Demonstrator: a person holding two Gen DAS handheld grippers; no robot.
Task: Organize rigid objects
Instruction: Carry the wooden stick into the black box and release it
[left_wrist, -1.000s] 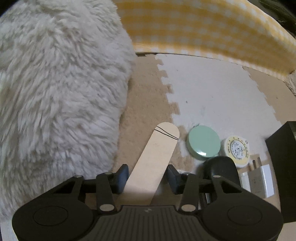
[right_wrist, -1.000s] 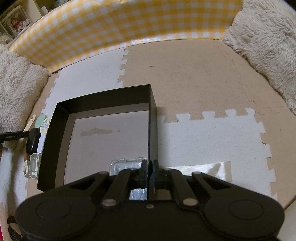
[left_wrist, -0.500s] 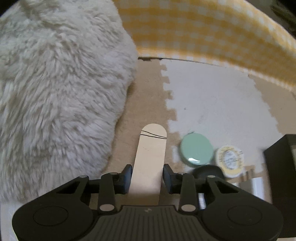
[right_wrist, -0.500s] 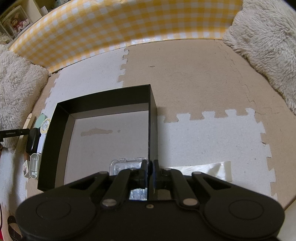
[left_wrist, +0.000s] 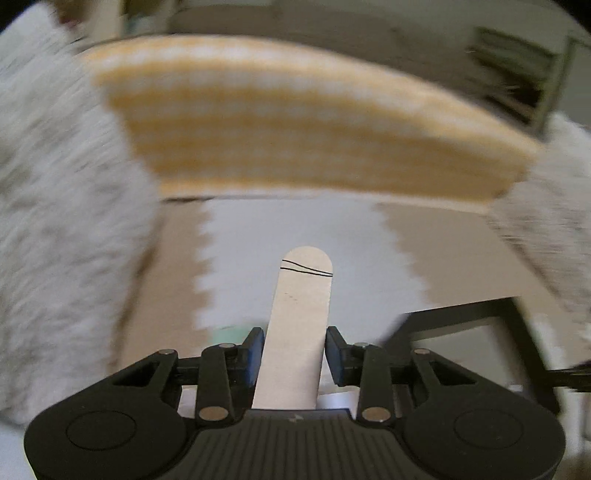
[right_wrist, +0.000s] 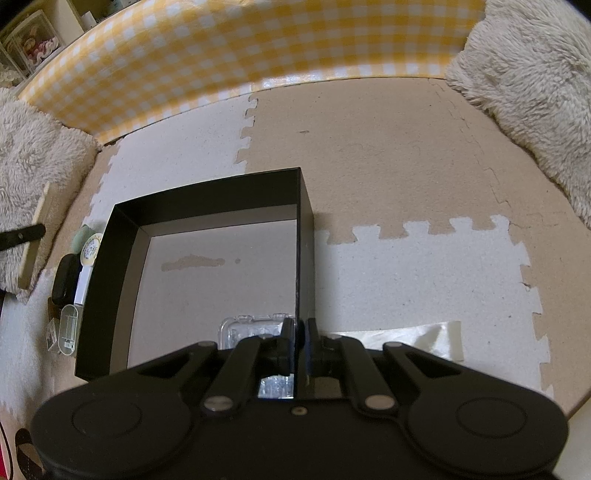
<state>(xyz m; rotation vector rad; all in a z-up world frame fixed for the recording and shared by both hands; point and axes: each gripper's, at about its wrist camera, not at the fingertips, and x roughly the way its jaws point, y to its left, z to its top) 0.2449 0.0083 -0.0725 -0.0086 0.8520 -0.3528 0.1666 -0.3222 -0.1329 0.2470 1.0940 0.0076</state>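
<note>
My left gripper (left_wrist: 294, 350) is shut on a flat wooden stick (left_wrist: 300, 317) with a rounded tip and two thin black lines, held above the floor mat; the view is blurred. In the right wrist view the stick (right_wrist: 35, 236) shows at the far left, lifted. My right gripper (right_wrist: 300, 339) is shut on the right wall of the black box (right_wrist: 304, 236). A clear plastic case (right_wrist: 251, 328) lies inside the box near my fingers. The box corner also shows in the left wrist view (left_wrist: 480, 314).
Beside the box's left wall lie a green round tin (right_wrist: 82, 236), a yellow-rimmed round tin (right_wrist: 90, 249), a black case (right_wrist: 62, 280), a white charger (right_wrist: 83, 286) and a clear container (right_wrist: 68, 328). Fluffy cushions (right_wrist: 535, 92) and a yellow checked wall (right_wrist: 240, 51) border the mat. Clear film (right_wrist: 417, 339) lies at the right.
My left gripper has closed on the wooden stick, lifted it off the mat and swung right toward the box. My right gripper has stayed on the box wall.
</note>
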